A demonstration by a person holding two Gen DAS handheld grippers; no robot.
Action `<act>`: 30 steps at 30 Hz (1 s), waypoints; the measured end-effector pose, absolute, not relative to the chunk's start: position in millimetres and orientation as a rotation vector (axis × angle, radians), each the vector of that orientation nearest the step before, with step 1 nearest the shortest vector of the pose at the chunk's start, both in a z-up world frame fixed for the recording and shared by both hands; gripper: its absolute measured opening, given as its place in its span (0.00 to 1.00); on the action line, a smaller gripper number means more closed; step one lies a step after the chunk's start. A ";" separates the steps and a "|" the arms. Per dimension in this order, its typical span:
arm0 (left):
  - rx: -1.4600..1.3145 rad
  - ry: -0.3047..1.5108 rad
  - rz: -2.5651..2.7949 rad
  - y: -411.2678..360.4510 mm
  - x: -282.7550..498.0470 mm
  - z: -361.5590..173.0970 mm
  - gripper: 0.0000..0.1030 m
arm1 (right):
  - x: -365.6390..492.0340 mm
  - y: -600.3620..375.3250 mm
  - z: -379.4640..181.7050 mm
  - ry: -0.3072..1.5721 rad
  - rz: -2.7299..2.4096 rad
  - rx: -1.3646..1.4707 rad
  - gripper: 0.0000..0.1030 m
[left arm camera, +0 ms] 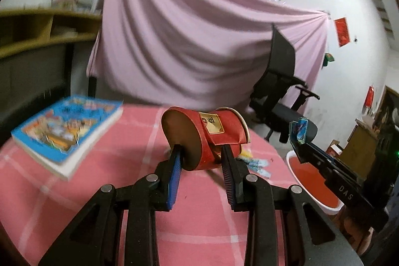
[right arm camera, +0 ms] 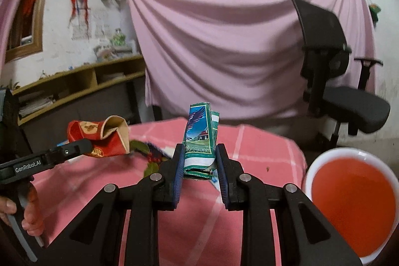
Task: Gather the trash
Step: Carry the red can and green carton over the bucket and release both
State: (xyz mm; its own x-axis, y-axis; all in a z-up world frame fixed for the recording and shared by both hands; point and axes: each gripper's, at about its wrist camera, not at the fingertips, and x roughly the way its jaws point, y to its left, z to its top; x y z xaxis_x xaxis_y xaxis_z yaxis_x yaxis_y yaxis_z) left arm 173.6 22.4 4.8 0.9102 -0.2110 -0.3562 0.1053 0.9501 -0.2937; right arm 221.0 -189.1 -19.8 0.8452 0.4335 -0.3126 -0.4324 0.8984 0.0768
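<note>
My left gripper (left arm camera: 202, 153) is shut on a squashed red paper cup (left arm camera: 207, 136), held on its side above the pink checked tablecloth (left arm camera: 124, 191). That cup (right arm camera: 99, 138) and the left gripper (right arm camera: 82, 144) also show at the left of the right wrist view. My right gripper (right arm camera: 199, 153) is shut on a crushed green and blue carton (right arm camera: 200, 138), lifted off the table. The carton (left arm camera: 299, 130) in the right gripper (left arm camera: 298, 141) appears at the right of the left wrist view. A white bin with a red liner (right arm camera: 351, 203) stands low at the right, beside the table.
A blue picture book (left arm camera: 64, 131) lies on the table's left side. Small wrappers (left arm camera: 254, 163) and green leaves with red berries (right arm camera: 149, 156) lie on the cloth. A black office chair (right arm camera: 331, 71) stands behind the table, before a pink drape. A hand (right arm camera: 27, 213) holds the left gripper.
</note>
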 end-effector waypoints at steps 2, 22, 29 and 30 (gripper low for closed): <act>-0.231 0.342 -0.169 12.1 167.0 8.2 0.26 | 214.9 -190.8 -17.1 0.291 0.454 0.003 0.22; -0.093 0.283 -0.406 -136.8 218.5 38.3 0.26 | 192.9 -333.0 -0.1 0.112 0.077 0.231 0.22; -0.081 0.400 -0.516 -195.4 248.7 33.9 0.26 | 200.6 -377.0 -9.2 0.207 -0.031 0.291 0.23; -0.085 0.423 -0.528 -201.8 254.1 33.4 0.26 | 203.0 -382.2 -11.7 0.229 -0.041 0.304 0.23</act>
